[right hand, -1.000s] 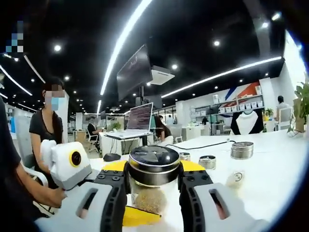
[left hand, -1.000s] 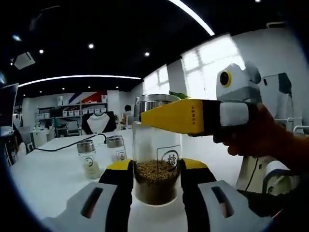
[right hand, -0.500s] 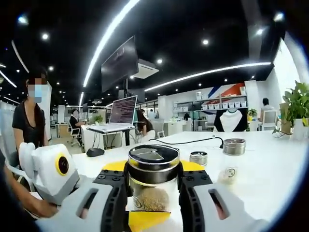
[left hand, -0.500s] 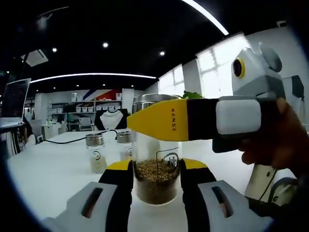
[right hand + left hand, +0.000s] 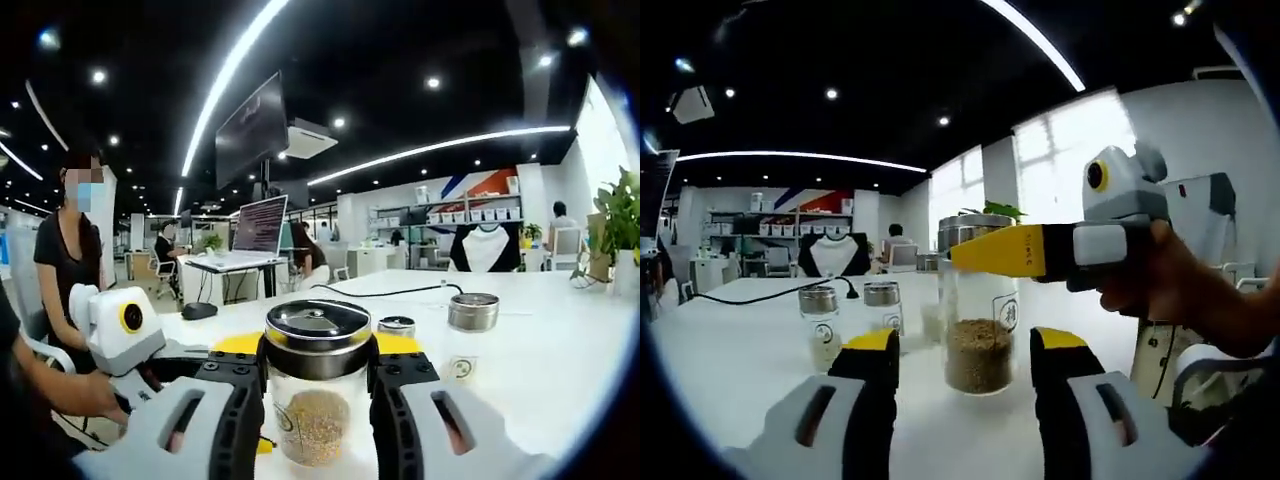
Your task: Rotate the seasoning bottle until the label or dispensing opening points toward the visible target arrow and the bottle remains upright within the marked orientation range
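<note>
a glass seasoning bottle (image 5: 980, 320) with a steel lid is seen standing upright on the white table (image 5: 730, 340), partly filled with brown granules. in the left gripper view, the left gripper (image 5: 965, 365) is held with its jaws spread wide, one on each side of the bottle and clear of the glass. a small printed label (image 5: 1007, 314) is visible on the bottle's right side in that view. the right gripper (image 5: 975, 250) is seen reaching in from the right, gripped by a hand (image 5: 1160, 290), its yellow jaw lying across the bottle just under the lid.

in the right gripper view, the right gripper (image 5: 316, 375) is closed on the bottle (image 5: 316, 395), its jaws pressed against the lid (image 5: 318, 335) from both sides. the left gripper (image 5: 125, 330) is seen at the left, held by a hand (image 5: 85, 395).

two smaller shaker jars (image 5: 820, 325) are stood well behind the bottle, near a black cable (image 5: 760, 298). a person (image 5: 65, 265) is seen standing at the left of the right gripper view, and a laptop (image 5: 255, 235) rests on a far desk.
</note>
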Motion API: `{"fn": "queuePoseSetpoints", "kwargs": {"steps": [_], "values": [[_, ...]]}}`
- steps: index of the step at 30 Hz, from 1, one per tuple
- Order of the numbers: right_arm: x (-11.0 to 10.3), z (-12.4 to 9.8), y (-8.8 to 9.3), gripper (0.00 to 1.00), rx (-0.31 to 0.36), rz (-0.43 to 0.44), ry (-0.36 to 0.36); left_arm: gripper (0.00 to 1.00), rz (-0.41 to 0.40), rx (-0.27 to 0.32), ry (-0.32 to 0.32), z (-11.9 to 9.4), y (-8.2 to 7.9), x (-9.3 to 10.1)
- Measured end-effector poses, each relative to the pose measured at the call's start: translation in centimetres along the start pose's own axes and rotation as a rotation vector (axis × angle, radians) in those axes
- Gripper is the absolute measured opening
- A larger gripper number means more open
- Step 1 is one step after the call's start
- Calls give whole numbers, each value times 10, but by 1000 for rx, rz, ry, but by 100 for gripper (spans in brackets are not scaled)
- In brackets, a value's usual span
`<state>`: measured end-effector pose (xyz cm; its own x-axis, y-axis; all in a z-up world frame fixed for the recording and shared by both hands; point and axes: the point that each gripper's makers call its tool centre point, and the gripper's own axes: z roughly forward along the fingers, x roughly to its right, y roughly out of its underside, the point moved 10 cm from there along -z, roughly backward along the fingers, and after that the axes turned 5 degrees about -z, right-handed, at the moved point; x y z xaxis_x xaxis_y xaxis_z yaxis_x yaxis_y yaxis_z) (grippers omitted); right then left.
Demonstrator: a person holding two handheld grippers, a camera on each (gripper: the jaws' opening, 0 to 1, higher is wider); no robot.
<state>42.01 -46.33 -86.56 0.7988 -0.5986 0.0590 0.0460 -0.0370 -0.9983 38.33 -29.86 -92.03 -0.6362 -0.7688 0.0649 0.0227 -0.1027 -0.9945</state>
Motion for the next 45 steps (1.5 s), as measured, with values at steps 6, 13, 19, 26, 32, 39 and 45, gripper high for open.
{"fn": "queuePoseSetpoints", "kwargs": {"steps": [6,13,19,26,32,39,45], "values": [[19,-6,0,37,-11,19,2,78,10,-63,25,-8,3,-8],[40,-13,2,37,-25,11,24,100,20,-112,17,-16,3,-11],[61,-18,5,37,-48,24,27,100,11,-134,8,-23,6,-15],[88,-23,7,37,-55,20,55,100,-11,-118,-14,-26,7,-16],[112,-23,8,37,-68,4,58,100,-15,-121,-28,-30,8,-16],[138,-25,10,37,-63,-5,49,100,-6,-131,-41,-33,10,-16],[156,-25,13,37,-89,-26,60,100,0,-135,-31,-32,11,-14]]}}
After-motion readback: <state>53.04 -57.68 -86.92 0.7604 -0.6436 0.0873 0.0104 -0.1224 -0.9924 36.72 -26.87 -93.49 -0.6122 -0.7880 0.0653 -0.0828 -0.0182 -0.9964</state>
